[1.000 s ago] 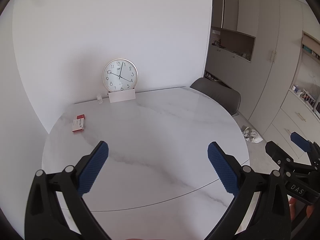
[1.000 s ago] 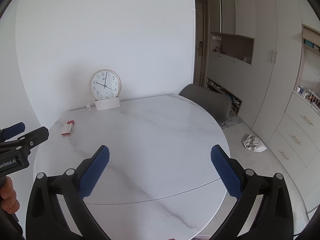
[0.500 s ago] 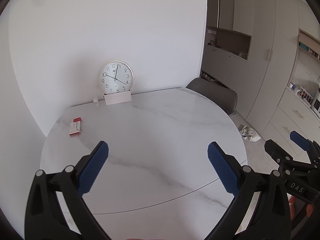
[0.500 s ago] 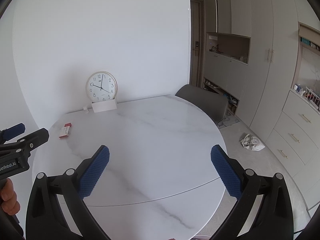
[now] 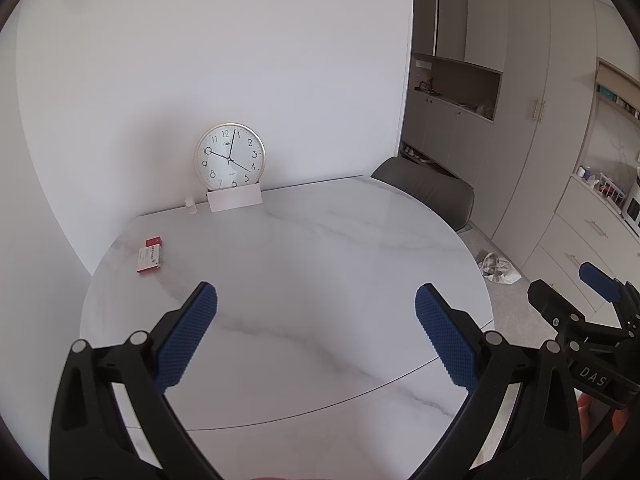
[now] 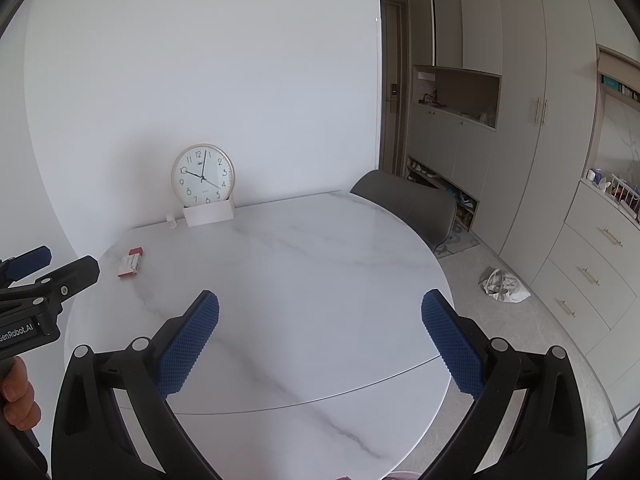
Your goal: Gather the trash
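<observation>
Hovering over near edge of round marble table (image 5: pixel 304 280): left gripper (image 5: pixel 316 336), jaws spread wide, nothing between blue pads (image 5: pixel 188 340). Same pose for right gripper (image 6: pixel 320 344), jaws released, empty, blue pads (image 6: pixel 452 348) well apart. Seen also at each other's frame edge: right gripper at far right of left wrist view, left gripper at far left of right wrist view w/ a hand (image 6: pixel 18 396) on its grip.

Lying on floor (image 6: pixel 532 340), right of table and just in front of drawer units (image 6: pixel 592 272): crumpled white trash wad (image 6: pixel 504 286), also visible in left wrist view (image 5: pixel 498 268). Well apart from both grippers, touched by neither.

Resting flat near table's far-left rim: small red-and-white box (image 5: pixel 151 255). Standing at back of table against white wall (image 5: pixel 200 60): round clock (image 5: pixel 229 157), propped in a white card holder (image 5: pixel 235 199); tiny white object (image 5: pixel 191 206) just left of holder, too small to identify.

Tucked at table's far-right side: grey chair (image 6: pixel 408 204). Lining right side of room: tall beige cabinets (image 6: pixel 516 80) w/ open niche, contents indistinct.
</observation>
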Demonstrator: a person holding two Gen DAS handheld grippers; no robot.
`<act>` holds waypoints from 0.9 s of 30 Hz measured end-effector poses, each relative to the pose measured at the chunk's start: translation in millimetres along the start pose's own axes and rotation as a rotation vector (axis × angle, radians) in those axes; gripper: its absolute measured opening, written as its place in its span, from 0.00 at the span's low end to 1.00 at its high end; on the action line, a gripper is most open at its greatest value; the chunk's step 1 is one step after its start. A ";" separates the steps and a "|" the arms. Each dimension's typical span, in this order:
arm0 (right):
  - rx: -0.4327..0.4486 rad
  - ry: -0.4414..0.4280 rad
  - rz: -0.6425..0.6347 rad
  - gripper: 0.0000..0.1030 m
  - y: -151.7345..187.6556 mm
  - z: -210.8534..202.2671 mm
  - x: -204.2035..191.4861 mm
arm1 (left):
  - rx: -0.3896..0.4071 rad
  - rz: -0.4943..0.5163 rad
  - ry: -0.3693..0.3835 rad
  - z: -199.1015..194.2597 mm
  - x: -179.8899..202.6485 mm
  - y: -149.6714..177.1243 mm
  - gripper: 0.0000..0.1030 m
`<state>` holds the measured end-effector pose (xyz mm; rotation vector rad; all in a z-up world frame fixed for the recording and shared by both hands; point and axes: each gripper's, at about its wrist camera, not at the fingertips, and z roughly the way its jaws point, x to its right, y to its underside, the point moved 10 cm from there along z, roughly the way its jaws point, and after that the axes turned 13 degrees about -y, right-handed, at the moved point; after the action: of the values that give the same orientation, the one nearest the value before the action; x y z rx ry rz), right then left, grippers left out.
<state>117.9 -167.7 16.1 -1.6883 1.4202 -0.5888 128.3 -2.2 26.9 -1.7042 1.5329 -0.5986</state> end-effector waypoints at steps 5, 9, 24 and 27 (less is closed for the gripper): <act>0.001 0.005 0.003 0.98 -1.5 2.0 -0.3 | 0.001 0.003 0.004 -0.1 3.2 -1.7 0.92; 0.002 0.008 0.004 0.98 -1.4 0.7 1.5 | 0.002 0.005 0.007 0.2 4.4 -2.3 0.92; 0.006 0.015 0.010 0.98 -2.5 -0.5 2.5 | 0.005 0.008 0.005 1.3 5.8 -4.0 0.92; 0.005 0.015 0.010 0.98 -2.5 -0.8 3.0 | 0.018 0.014 -0.002 0.6 6.7 -5.7 0.92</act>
<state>119.4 -170.7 18.2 -1.6750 1.4358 -0.6010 133.5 -8.6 30.1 -1.6793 1.5318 -0.6013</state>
